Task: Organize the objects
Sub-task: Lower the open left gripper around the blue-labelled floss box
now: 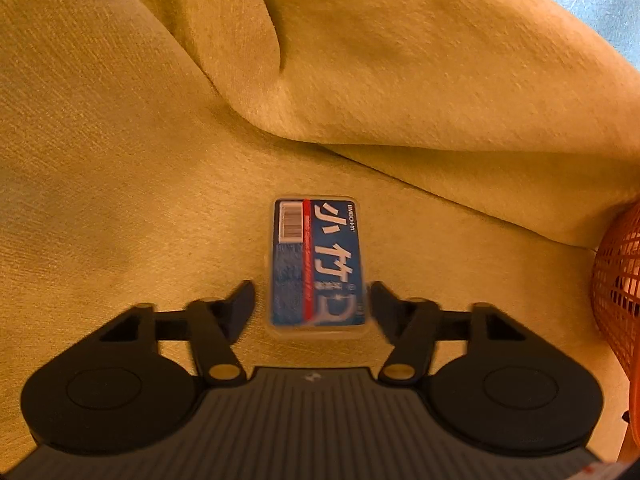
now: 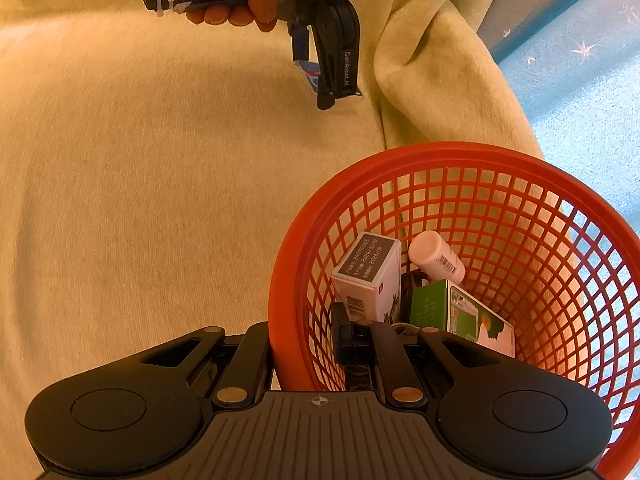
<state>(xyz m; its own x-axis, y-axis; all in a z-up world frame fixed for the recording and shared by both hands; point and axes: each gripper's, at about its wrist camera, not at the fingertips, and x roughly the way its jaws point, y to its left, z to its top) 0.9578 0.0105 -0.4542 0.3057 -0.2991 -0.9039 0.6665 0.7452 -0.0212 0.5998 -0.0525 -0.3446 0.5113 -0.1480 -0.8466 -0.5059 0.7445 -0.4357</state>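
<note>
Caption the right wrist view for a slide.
Right claw grips the orange basket rim; boxes and a bottle lie inside.

A yellow cloth (image 1: 120, 160) carries a blue packet (image 1: 318, 266) and, seemingly, an orange basket (image 2: 500, 160).

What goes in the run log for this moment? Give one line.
left gripper: open, straddling blue packet on yellow cloth | right gripper: shut on red basket rim | basket: holds boxes, bottle

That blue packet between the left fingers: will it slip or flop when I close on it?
The blue packet lies flat on soft yellow fabric, so it probably won't roll. Its clear glossy casing looks rigid but may be slippery. The open left gripper straddles its long sides; the fabric may give underneath.
</note>
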